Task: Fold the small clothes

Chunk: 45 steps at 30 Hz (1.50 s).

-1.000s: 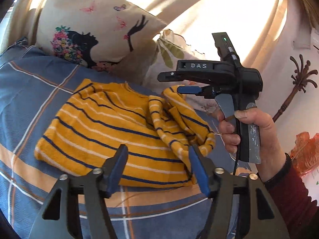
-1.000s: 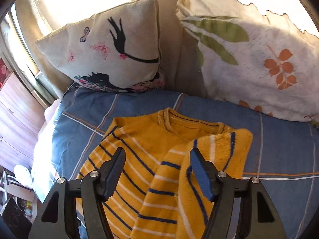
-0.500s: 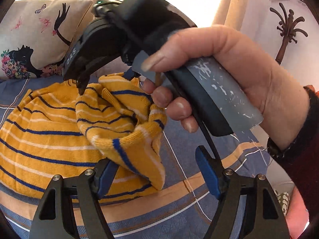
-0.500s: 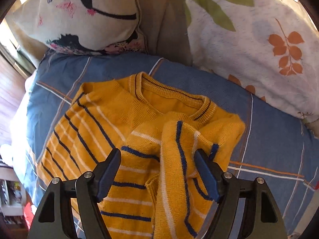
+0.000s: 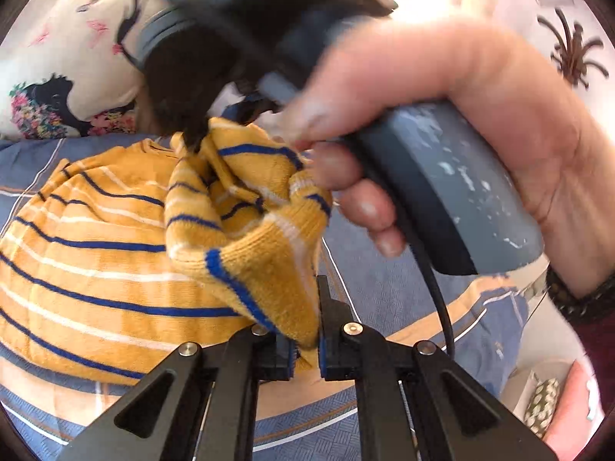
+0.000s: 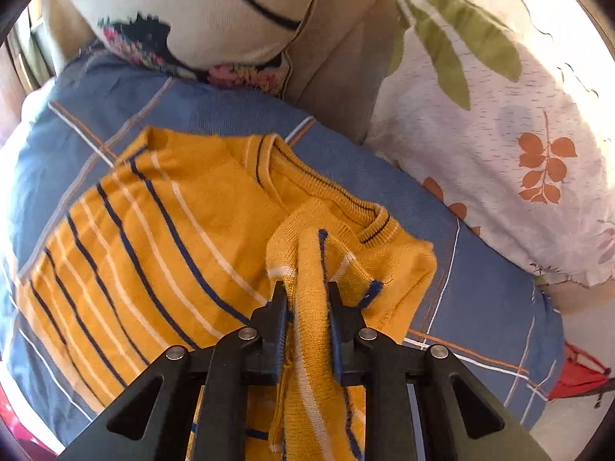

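Note:
A small mustard-yellow sweater [image 5: 96, 253] with blue and white stripes lies on a blue plaid bed cover [image 5: 384, 292]. Its body [image 6: 161, 246] is spread flat with the collar toward the pillows. One sleeve [image 5: 246, 207] is bunched up and lifted. My left gripper [image 5: 305, 349] is shut on the sleeve's cuff end. My right gripper [image 6: 307, 307] is shut on a fold of the same sleeve [image 6: 311, 269], nearer the shoulder. In the left wrist view the right gripper [image 5: 196, 134] and the hand holding it fill the top of the frame.
Two pillows stand at the head of the bed: one with a floral figure print [image 6: 215, 11], one white with leaf prints [image 6: 499, 146]. The bed cover's edge drops off at right [image 6: 538, 376]. A wall with a palm decoration [image 5: 572, 53] shows in the left wrist view.
Both grippers were open and have closed on the sleeve. The right gripper moved down and in close to the left one, lifting and bunching the sleeve.

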Motion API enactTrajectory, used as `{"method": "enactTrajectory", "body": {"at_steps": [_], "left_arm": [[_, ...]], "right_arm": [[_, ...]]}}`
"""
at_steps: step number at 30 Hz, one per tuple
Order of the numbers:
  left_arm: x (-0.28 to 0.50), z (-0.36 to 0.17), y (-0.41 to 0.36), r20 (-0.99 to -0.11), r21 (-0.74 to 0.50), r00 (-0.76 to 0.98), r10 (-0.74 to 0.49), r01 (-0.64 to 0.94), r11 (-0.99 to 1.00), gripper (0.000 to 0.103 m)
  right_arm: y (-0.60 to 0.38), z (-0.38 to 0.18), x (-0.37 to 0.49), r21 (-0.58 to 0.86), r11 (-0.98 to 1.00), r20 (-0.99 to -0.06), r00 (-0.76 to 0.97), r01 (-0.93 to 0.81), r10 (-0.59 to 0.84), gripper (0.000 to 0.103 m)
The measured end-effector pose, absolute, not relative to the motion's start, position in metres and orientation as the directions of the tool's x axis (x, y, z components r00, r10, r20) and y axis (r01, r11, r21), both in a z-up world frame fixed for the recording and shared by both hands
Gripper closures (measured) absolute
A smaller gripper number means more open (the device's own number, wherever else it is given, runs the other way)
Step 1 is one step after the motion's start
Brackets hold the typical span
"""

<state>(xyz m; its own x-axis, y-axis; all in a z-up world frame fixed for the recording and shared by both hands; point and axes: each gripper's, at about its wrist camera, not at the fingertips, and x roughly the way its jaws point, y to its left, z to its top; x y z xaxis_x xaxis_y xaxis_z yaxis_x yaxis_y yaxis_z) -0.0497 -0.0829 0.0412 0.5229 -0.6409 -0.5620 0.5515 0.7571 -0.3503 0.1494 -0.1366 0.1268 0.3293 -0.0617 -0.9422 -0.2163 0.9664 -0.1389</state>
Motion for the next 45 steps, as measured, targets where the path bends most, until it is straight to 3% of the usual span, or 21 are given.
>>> {"method": "enactTrajectory", "body": {"at_steps": [8, 11, 16, 18, 20, 22, 27, 29, 31, 33, 34, 37, 39, 40, 43, 45], "left_arm": [[-0.028, 0.070, 0.022, -0.471, -0.494, 0.627, -0.620, 0.395, 0.775, 0.096], [-0.018, 0.062, 0.060, -0.482, -0.536, 0.648, -0.590, 0.315, 0.783, 0.096], [-0.014, 0.042, 0.101, -0.492, -0.611, 0.633, -0.597, 0.238, 0.755, 0.094], [-0.015, 0.042, 0.106, -0.488, -0.608, 0.639, -0.595, 0.240, 0.756, 0.093], [-0.016, 0.038, 0.108, -0.481, -0.601, 0.647, -0.591, 0.247, 0.760, 0.092], [-0.022, 0.033, 0.113, -0.490, -0.597, 0.641, -0.591, 0.248, 0.763, 0.088], [-0.047, 0.030, 0.126, -0.510, -0.590, 0.610, -0.606, 0.264, 0.763, 0.087], [-0.055, 0.036, 0.136, -0.514, -0.560, 0.632, -0.579, 0.263, 0.785, 0.085], [-0.061, 0.042, 0.148, -0.517, -0.541, 0.655, -0.550, 0.248, 0.804, 0.070], [-0.059, 0.042, 0.158, -0.522, -0.525, 0.672, -0.525, 0.232, 0.819, 0.066], [-0.060, 0.043, 0.162, -0.524, -0.517, 0.680, -0.513, 0.224, 0.826, 0.066], [-0.063, 0.042, 0.169, -0.534, -0.512, 0.686, -0.493, 0.202, 0.835, 0.065], [-0.066, 0.041, 0.171, -0.537, -0.509, 0.686, -0.492, 0.202, 0.837, 0.065], [-0.065, 0.041, 0.170, -0.538, -0.504, 0.686, -0.490, 0.204, 0.839, 0.065], [-0.064, 0.040, 0.169, -0.540, -0.490, 0.687, -0.487, 0.214, 0.845, 0.065], [-0.065, 0.040, 0.170, -0.537, -0.496, 0.684, -0.494, 0.218, 0.841, 0.065]], "right_arm": [[-0.087, 0.176, 0.170, 0.070, 0.973, -0.887, 0.433, -0.221, 0.162, 0.086], [-0.053, 0.163, 0.184, 0.139, 0.961, -0.883, 0.410, -0.239, 0.229, 0.093], [-0.019, 0.122, 0.200, 0.258, 0.933, -0.879, 0.340, -0.252, 0.335, 0.090], [-0.020, 0.113, 0.200, 0.330, 0.908, -0.858, 0.321, -0.256, 0.402, 0.085], [-0.032, 0.119, 0.196, 0.402, 0.881, -0.813, 0.345, -0.250, 0.469, 0.060], [-0.050, 0.133, 0.188, 0.424, 0.876, -0.773, 0.411, -0.230, 0.483, 0.052], [-0.072, 0.154, 0.171, 0.352, 0.902, -0.776, 0.460, -0.251, 0.431, 0.055], [-0.066, 0.150, 0.164, 0.291, 0.913, -0.809, 0.436, -0.284, 0.394, 0.078], [-0.052, 0.141, 0.159, 0.258, 0.909, -0.826, 0.413, -0.327, 0.383, 0.078], [-0.049, 0.134, 0.158, 0.253, 0.899, -0.830, 0.397, -0.357, 0.392, 0.078], [-0.044, 0.132, 0.159, 0.261, 0.896, -0.827, 0.396, -0.359, 0.399, 0.076], [-0.028, 0.123, 0.165, 0.283, 0.894, -0.838, 0.364, -0.348, 0.407, 0.040], [-0.011, 0.116, 0.164, 0.179, 0.914, -0.877, 0.362, -0.365, 0.316, 0.039], [-0.002, 0.110, 0.162, 0.107, 0.920, -0.898, 0.361, -0.378, 0.253, 0.039], [0.010, 0.096, 0.153, -0.054, 0.914, -0.929, 0.356, -0.403, 0.102, 0.074], [0.007, 0.103, 0.151, -0.033, 0.918, -0.922, 0.366, -0.396, 0.124, 0.085]]}}
